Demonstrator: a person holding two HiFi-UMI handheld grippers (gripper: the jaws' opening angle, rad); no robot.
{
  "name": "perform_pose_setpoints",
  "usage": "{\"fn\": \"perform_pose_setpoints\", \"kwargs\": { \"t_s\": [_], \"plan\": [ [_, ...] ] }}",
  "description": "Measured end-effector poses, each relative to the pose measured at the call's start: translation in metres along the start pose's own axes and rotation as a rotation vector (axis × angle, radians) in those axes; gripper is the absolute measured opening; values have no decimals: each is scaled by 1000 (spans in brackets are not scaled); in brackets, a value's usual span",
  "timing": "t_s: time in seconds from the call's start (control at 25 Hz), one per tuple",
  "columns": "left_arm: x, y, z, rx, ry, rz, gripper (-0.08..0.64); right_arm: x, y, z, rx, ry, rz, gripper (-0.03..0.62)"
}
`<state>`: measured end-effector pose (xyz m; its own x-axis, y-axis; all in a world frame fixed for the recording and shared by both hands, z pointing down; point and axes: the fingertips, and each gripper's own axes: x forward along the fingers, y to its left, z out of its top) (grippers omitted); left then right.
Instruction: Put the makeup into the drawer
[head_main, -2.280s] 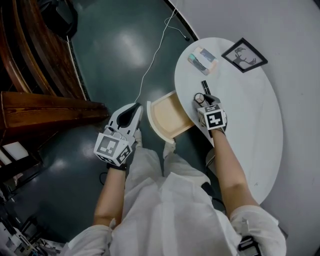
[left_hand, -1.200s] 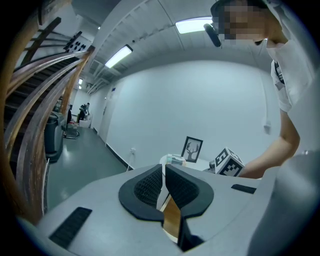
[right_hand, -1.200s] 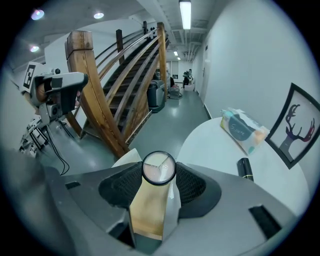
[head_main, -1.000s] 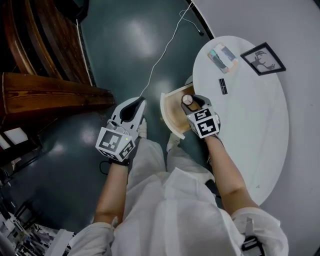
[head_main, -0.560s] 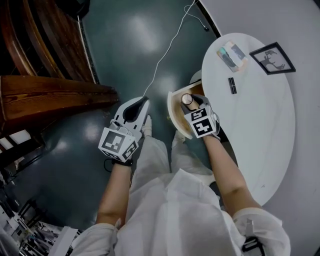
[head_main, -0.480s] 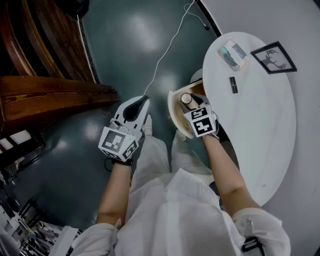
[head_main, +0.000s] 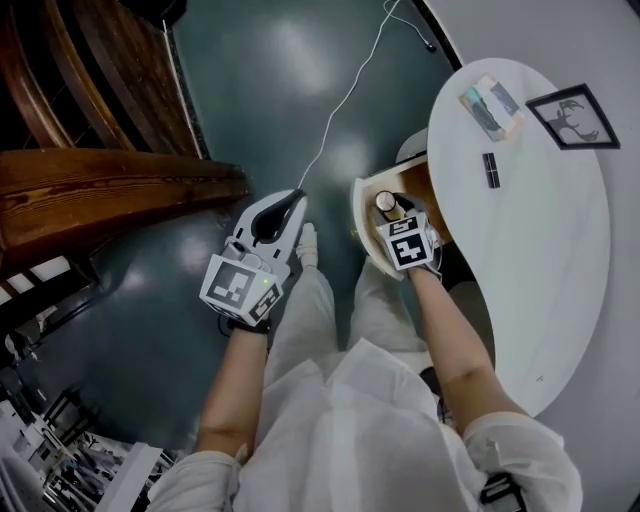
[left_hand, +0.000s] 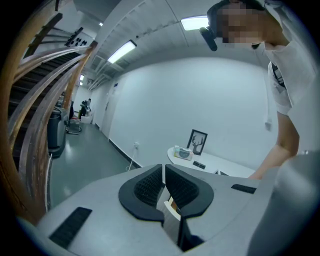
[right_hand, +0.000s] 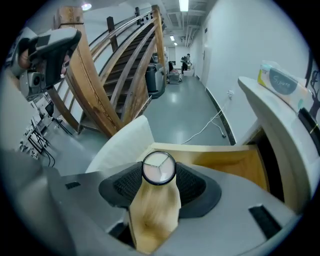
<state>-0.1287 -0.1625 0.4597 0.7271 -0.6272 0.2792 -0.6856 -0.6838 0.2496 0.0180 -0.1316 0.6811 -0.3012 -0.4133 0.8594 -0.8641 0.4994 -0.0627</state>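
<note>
Over the open drawer (head_main: 357, 220), the right gripper (head_main: 392, 206) clamps the makeup bottle (right_hand: 159, 169), long axis toward 12 o'clock, while the left gripper (left_hand: 164, 184), jaws almost together and empty, hangs at 9 o'clock.

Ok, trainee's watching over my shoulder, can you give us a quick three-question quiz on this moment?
1. Which gripper holds the round makeup container? A) left B) right C) neither
2. True or false: the left gripper has its jaws wide apart.
3. Fill in: the black makeup tube lies on the white ____.
Key: 1 B, the right gripper, at the open drawer. 2 False, shut and empty. 3 table.
</note>
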Motion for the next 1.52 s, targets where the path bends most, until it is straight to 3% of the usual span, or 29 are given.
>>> {"fn": "perform_pose_setpoints", "kwargs": {
  "t_s": [0.76, 1.0, 1.52],
  "plan": [
    [24, 10, -31, 5, 23, -17, 31, 90, -12, -42, -134, 94, 56, 209],
    [28, 13, -34, 7, 24, -16, 31, 102, -12, -47, -208, 119, 65, 209],
    [27, 18, -38, 4, 28, -6, 31, 114, -8, -53, -271, 161, 88, 209]
  ]
}}
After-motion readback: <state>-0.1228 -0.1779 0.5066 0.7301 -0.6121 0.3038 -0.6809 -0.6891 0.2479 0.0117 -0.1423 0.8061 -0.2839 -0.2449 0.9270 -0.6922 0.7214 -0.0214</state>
